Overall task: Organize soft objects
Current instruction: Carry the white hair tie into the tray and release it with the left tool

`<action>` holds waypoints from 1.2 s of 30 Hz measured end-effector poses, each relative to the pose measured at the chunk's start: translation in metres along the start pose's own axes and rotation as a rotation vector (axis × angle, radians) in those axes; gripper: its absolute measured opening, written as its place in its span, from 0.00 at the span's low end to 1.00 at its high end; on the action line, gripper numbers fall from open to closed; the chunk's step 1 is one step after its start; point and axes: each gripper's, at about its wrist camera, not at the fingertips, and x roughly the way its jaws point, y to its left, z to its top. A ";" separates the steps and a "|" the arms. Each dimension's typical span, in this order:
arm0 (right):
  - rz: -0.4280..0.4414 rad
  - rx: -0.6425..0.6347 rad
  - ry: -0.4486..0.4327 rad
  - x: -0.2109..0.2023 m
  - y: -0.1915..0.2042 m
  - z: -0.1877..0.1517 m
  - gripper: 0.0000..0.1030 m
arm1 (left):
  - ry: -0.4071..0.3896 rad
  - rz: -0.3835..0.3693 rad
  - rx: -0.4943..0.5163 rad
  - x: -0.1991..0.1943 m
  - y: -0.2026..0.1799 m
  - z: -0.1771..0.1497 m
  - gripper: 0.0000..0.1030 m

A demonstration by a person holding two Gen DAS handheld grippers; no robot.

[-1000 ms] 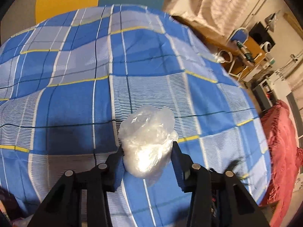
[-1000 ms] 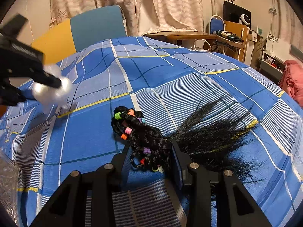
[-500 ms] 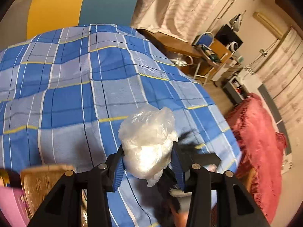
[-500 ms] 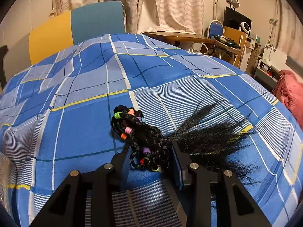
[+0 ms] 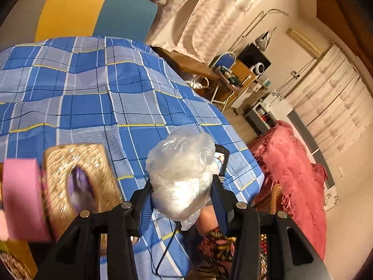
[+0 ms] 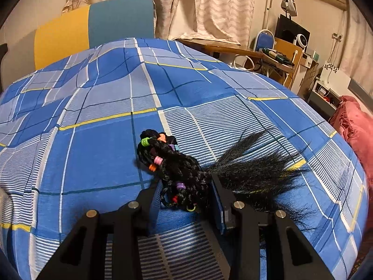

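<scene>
Crinkly clear plastic, a scrunched-up plastic bag (image 5: 180, 179), is sitting between the two fingers of the left gripper (image 5: 181, 193), and the jaws are standing about half open and squeezing it on both sides, so the bag is being held up in the air over the edge of the blue checked bedspread (image 5: 98, 98). Just beside it on the left, a shiny gold tissue box (image 5: 79, 182) with an oval hole in its top is lying on the bed, and a pink box (image 5: 22, 198) is sitting at the far left edge, looking blurry. The right gripper (image 6: 186, 196) is resting low on the bed, and its jaws are set fairly narrow around a bundle of black braided hair (image 6: 179, 170) with bright little beads; the loose end of the hair is fanning out to the right. I think the step going on now is carrying the bag over to where the soft things are being gathered, near the gold box. Next, the left hand is probably going to need to bring the bag down gently by the box and let the jaws open wide so the bag drops free. The right hand is likely going to lift the hair after that, holding tight so the beads are not slipping out.
</scene>
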 end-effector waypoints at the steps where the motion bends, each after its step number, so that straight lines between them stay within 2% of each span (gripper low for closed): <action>1: -0.006 -0.005 0.000 0.000 0.001 0.000 0.38 | -0.015 -0.009 0.004 -0.009 0.001 -0.005 0.43; 10: -0.048 -0.041 -0.024 -0.006 0.008 0.000 0.37 | -0.139 0.058 0.088 -0.075 0.016 -0.039 0.43; 15: -0.058 -0.031 -0.088 -0.020 0.006 -0.001 0.37 | -0.205 0.109 0.039 -0.119 0.056 -0.061 0.44; 20: -0.061 0.030 -0.137 -0.031 -0.005 -0.001 0.37 | -0.230 0.223 -0.025 -0.155 0.108 -0.087 0.44; 26: -0.069 0.069 -0.106 -0.028 -0.013 -0.002 0.37 | -0.164 0.248 -0.200 -0.159 0.177 -0.113 0.44; 30: -0.081 0.055 -0.100 -0.029 -0.010 -0.003 0.37 | -0.074 0.270 -0.241 -0.135 0.202 -0.125 0.44; 34: -0.087 0.054 -0.102 -0.032 -0.011 -0.006 0.37 | -0.027 0.256 -0.260 -0.116 0.217 -0.131 0.44; 36: -0.091 0.053 -0.097 -0.031 -0.011 -0.006 0.37 | -0.011 0.276 -0.247 -0.107 0.221 -0.131 0.44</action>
